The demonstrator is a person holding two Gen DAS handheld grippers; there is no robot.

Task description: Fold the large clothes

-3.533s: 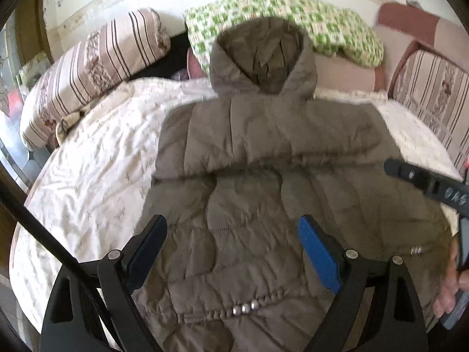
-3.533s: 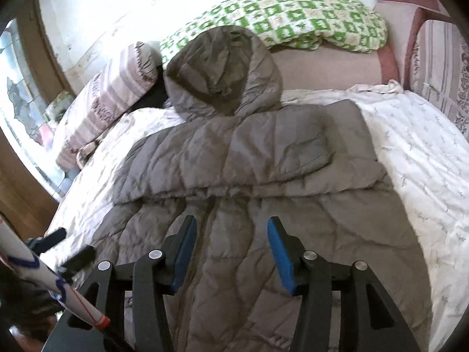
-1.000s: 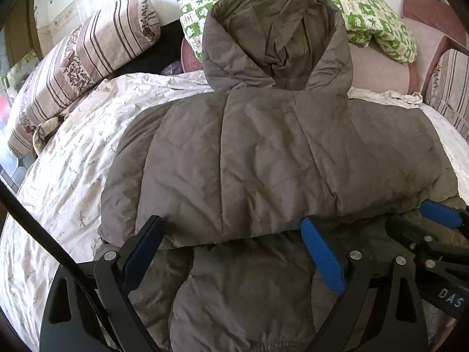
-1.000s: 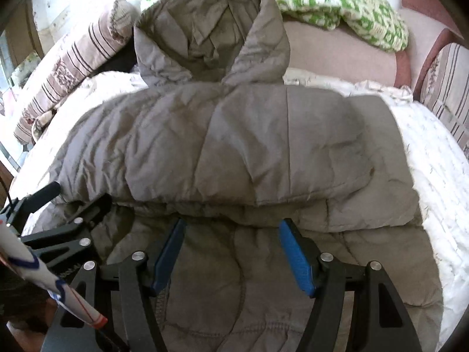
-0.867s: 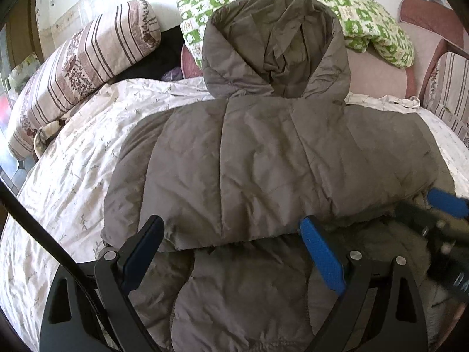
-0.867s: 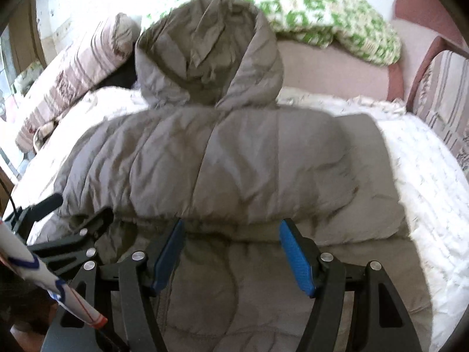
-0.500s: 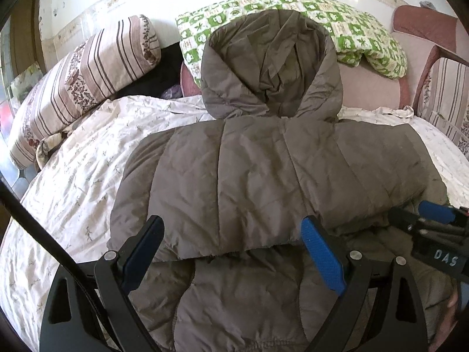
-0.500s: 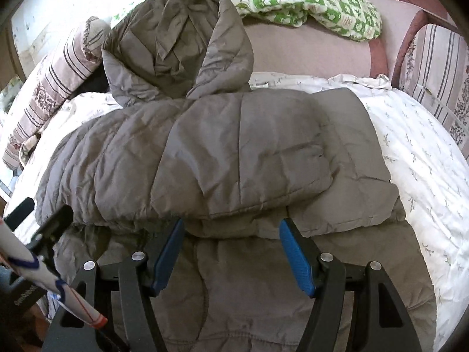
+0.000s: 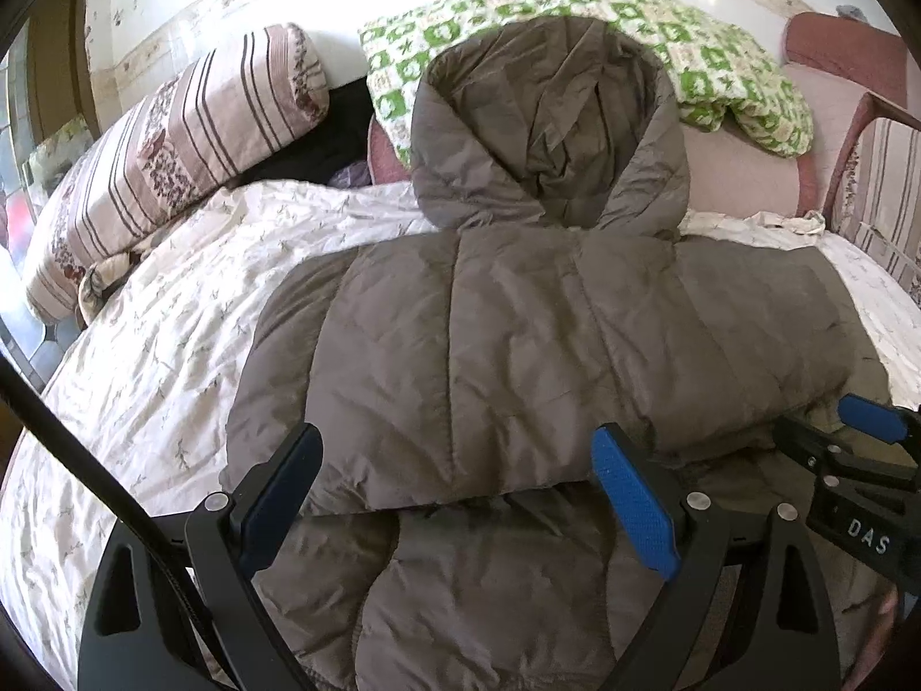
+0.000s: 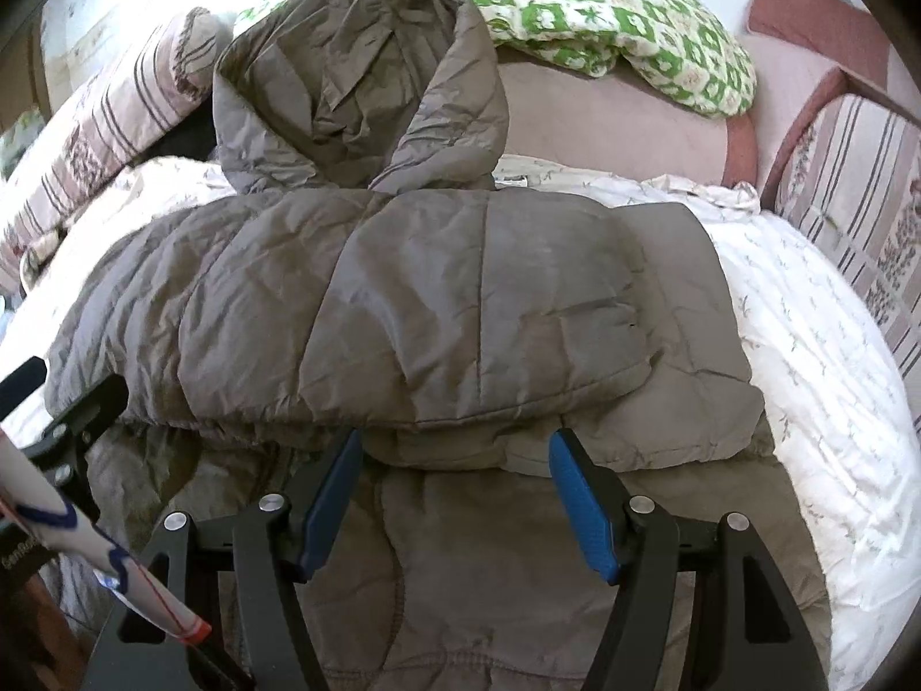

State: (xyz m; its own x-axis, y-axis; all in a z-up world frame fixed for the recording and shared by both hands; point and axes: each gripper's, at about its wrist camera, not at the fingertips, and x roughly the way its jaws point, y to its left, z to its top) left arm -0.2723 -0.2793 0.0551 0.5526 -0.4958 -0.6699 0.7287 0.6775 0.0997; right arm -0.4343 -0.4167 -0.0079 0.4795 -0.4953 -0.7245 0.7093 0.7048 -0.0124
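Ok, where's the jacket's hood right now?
In the left wrist view the hood sits top centre, propped against the green checked pillow, right of the striped pillow.

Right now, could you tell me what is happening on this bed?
A person is folding a grey hooded puffer jacket spread on the white floral bedspread. Its lower part is folded up over the chest, and the hood lies toward the pillows. The left hand-held gripper and right hand-held gripper both hover open at the fold's near edge, gripping nothing.
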